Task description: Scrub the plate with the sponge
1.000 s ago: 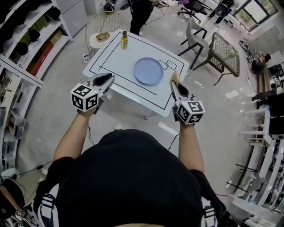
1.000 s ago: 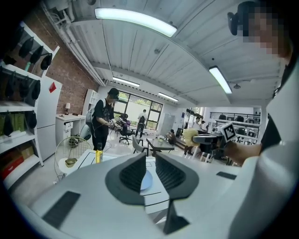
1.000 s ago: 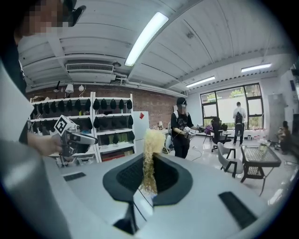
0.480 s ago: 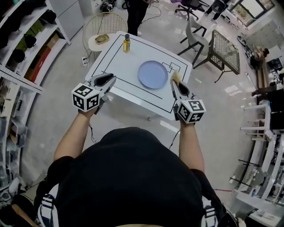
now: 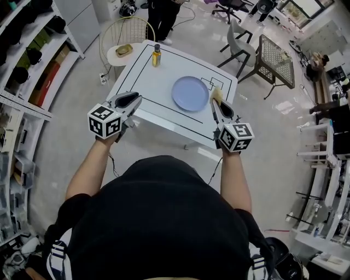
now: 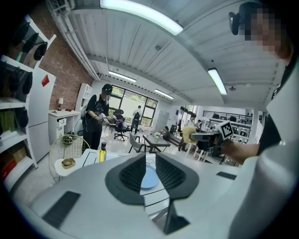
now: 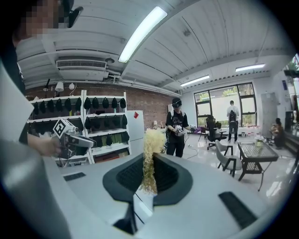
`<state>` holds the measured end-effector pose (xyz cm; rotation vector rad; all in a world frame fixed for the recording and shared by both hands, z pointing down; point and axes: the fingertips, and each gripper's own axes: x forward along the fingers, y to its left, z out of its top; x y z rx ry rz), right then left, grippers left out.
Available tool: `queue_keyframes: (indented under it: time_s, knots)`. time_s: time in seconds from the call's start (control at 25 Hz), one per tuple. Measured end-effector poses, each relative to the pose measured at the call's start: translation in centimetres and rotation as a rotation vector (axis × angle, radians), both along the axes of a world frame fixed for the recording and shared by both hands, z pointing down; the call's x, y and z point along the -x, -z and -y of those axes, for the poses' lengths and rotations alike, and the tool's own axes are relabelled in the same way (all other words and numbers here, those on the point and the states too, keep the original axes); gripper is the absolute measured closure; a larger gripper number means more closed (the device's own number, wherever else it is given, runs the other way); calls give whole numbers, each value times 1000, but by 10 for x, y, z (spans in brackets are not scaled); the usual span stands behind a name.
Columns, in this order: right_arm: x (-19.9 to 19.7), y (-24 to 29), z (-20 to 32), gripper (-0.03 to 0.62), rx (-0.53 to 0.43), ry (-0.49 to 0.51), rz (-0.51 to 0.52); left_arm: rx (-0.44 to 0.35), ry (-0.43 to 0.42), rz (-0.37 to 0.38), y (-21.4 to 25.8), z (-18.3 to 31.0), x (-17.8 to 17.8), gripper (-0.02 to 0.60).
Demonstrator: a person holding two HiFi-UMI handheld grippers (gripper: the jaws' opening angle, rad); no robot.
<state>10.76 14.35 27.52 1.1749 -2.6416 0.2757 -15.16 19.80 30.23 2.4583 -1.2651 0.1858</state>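
Note:
A round pale-blue plate (image 5: 190,93) lies on the white table (image 5: 147,76), seen also between the left jaws as the plate (image 6: 148,178). My right gripper (image 5: 215,99) is shut on a yellow sponge (image 5: 216,94), which hangs just off the plate's right rim, above the table's right edge. In the right gripper view the sponge (image 7: 150,156) sticks up from between the closed jaws. My left gripper (image 5: 131,98) hovers over the table's near-left edge, its jaws close together with nothing between them; the left gripper (image 6: 150,173) points toward the plate.
A small bottle of yellow liquid (image 5: 156,55) stands at the table's far edge. A wire chair (image 5: 124,38) holds a small dish behind the table. Grey chairs (image 5: 243,46) and a mesh table (image 5: 276,60) stand to the right, shelves (image 5: 33,60) to the left. A person (image 5: 164,13) stands beyond the table.
The view has drifted slightly, so the table and plate sit a little farther right and up. Both grippers keep their places relative to me, sponge still held.

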Motion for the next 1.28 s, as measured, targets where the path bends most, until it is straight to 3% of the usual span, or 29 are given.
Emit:
queue_keyframes:
  time_s: [0.6,1.28]
  knots:
    - [-23,-24,34,562,44,-18,5,27,-12,10,-10,31,-19,512]
    - [-22,-60,136,562,117,70,-34,73,32,-19,-33,132,-42,512]
